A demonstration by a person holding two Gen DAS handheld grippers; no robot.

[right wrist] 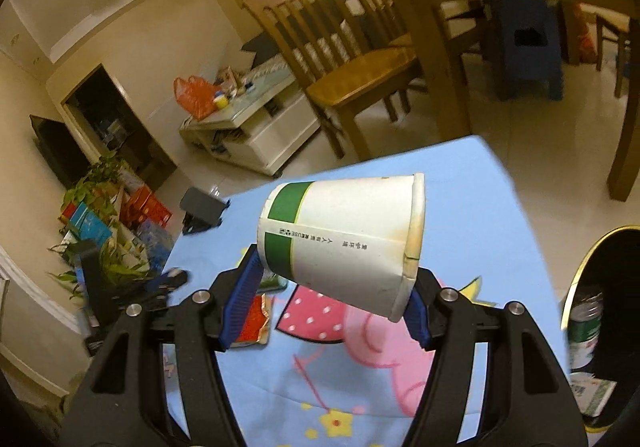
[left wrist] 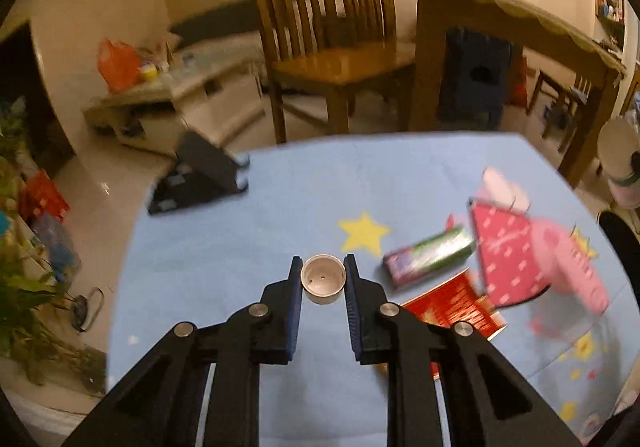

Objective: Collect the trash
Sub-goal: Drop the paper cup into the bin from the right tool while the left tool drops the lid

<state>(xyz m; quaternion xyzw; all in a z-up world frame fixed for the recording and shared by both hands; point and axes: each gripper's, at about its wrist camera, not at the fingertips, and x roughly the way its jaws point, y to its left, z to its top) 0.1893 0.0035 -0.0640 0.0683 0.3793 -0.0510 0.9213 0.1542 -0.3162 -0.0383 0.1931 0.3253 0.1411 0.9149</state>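
Left wrist view: the left claw [left wrist: 323,279] grips a small silver cap [left wrist: 323,279] between its 2 blue pads [left wrist: 295,287]. Both pads touch the sides of the cap, and its open side faces the camera. The cap sits at about 6 o'clock from a yellow star [left wrist: 363,233] printed on the blue table [left wrist: 240,239] cloth. At 3 o'clock from the cap lies a long purple and green wrapper [left wrist: 430,255] on its side. Just below that, at about 4 o'clock, is a flat red packet [left wrist: 456,305]. Farther right there is a pink and red bag [left wrist: 516,251] — it looks blurry. At 10 o'clock a black stand [left wrist: 204,175] sits on the far left edge of the table. Wooden chairs [left wrist: 320,47] stand behind the table at 12 o'clock.

Right wrist view: the right claw [right wrist: 334,287] holds a white paper cup [right wrist: 344,243] with a green band. The cup lies on its side up in the air above the table, its open rim toward 3 o'clock and its bottom toward 9 o'clock. The pads press on the cup from both sides. Under the cup the cloth shows a pink cartoon pig [right wrist: 372,335]. The red packet [right wrist: 252,321] lies at 8 o'clock from the cup. At 4 o'clock, off the table edge, is a dark bin [right wrist: 576,287] with a gold rim — some trash is inside it.
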